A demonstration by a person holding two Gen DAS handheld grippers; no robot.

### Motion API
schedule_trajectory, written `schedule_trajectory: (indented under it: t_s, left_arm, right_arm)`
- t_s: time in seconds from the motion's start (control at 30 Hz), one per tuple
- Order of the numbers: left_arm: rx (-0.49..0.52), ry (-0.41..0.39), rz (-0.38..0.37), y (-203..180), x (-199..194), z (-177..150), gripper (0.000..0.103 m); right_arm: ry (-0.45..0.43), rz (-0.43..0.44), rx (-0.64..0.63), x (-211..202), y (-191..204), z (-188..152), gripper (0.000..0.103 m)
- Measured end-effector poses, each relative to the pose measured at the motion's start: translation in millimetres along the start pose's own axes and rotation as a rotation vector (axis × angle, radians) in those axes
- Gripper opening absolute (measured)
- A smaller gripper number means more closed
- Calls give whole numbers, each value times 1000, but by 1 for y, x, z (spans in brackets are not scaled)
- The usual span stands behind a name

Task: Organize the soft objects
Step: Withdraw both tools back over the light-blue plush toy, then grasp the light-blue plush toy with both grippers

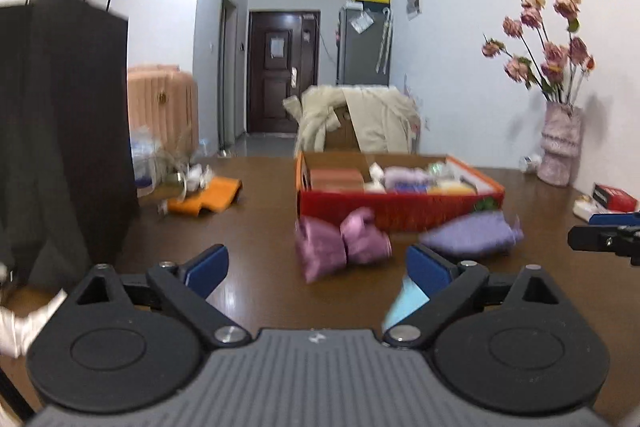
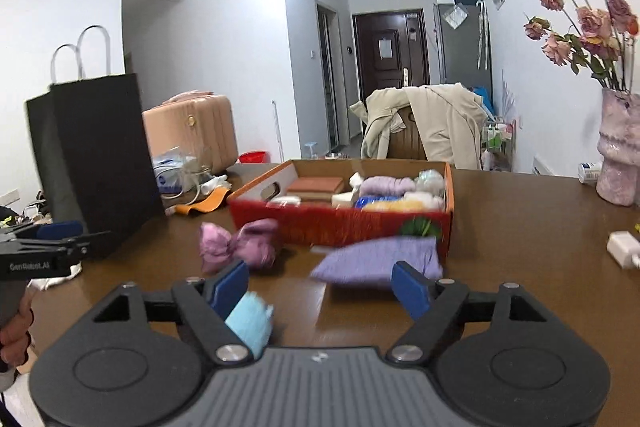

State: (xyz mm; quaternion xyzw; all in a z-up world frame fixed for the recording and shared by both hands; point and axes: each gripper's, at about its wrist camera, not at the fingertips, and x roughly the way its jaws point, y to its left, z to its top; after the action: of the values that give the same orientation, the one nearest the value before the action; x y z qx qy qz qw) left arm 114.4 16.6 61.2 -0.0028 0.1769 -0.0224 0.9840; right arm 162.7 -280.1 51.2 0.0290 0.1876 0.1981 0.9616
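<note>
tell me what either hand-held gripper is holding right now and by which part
Nothing: the left hand-held gripper and right hand-held gripper are both open.

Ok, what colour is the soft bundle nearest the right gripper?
Lilac purple bundle, lying against the red box; clearest in the right wrist view.

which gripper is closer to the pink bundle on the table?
Left. The left gripper sits open almost straight in front of the pink bundle. The right gripper is off to the bundle's right, facing the lavender pouch instead.
</note>
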Motion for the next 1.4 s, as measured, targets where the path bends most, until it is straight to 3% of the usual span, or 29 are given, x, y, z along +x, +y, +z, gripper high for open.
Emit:
schedule_trajectory:
  t_s: [0.13,0.37,0.57,0.63,0.77,0.83,0.9,0.97,1.07,1.17,1.23,1.4]
  left_arm:
    - [-23,44,0,13,0,-15,97]
    - [-55,65,-37,18,8,-16,97]
    - [-101,150,-173,-8,34,-19,97]
    - [-93,197,-207,-19,46,-23,82]
    - [-139,261,-247,-18,70,-27,64]
    - [-176,294,-268,-14,82,-29,45]
    - [-206,321,-282,-8,94,-31,36]
    - [-247,319,-246,1,101,-31,35]
    - [-297,290,-166,18,105,-29,34]
    - [-359,275,-242,31,106,-26,38]
    - [-371,283,-287,32,110,-25,47]
    - [-352,333,-344,17,124,-28,49]
  right_arm:
    - [75,34,-30,-1,19,-24,79]
    - [112,42,-20,18,30,-24,79]
    - [120,66,17,47,28,-16,73]
    - [125,59,22,58,25,-12,71]
    - [167,86,53,80,20,-8,68]
    - [178,102,73,93,18,-10,61]
    - [202,94,103,108,15,-13,54]
    - [225,110,149,118,12,-15,53]
    - [237,207,189,120,12,-15,44]
    - [225,192,189,122,15,-15,46]
    - [240,196,201,128,15,-15,46]
    - [251,219,258,137,10,-16,47]
